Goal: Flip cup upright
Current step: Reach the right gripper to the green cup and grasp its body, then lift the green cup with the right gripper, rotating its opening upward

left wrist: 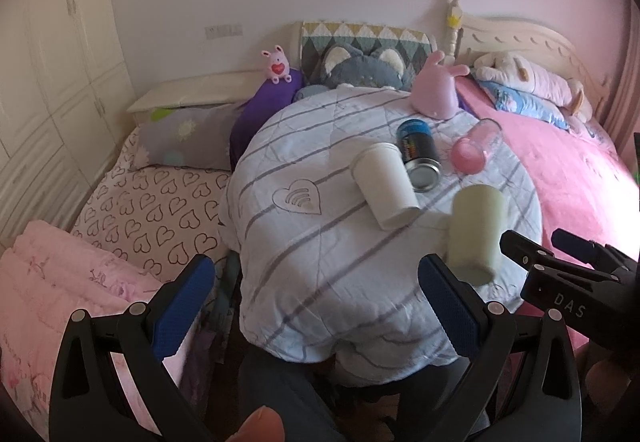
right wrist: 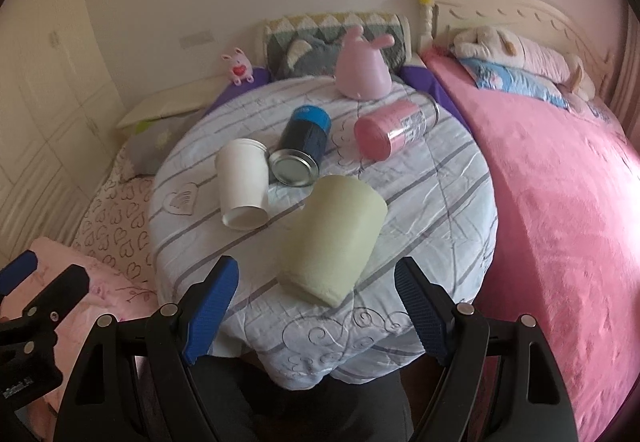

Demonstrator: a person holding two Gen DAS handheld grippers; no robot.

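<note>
A pale green cup (right wrist: 334, 238) is lying on its side on a striped quilt (right wrist: 420, 194), its long axis running toward the camera, one end facing the right gripper (right wrist: 316, 306) and the other pointing away. It is sitting just ahead of that gripper's spread, empty fingers. Its surface is looking matte and plain. A white cup (right wrist: 244, 184), a blue can (right wrist: 300, 146) and a pink cup (right wrist: 386, 132) are lying beyond. The left gripper (left wrist: 316, 302) is hanging open, holding nothing.

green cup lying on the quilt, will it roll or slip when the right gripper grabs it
The green cup lies on its side, so a nudge could roll it, though the soft quilt may damp that. Its matte surface looks grippable. The open right gripper seems wide enough.
</note>
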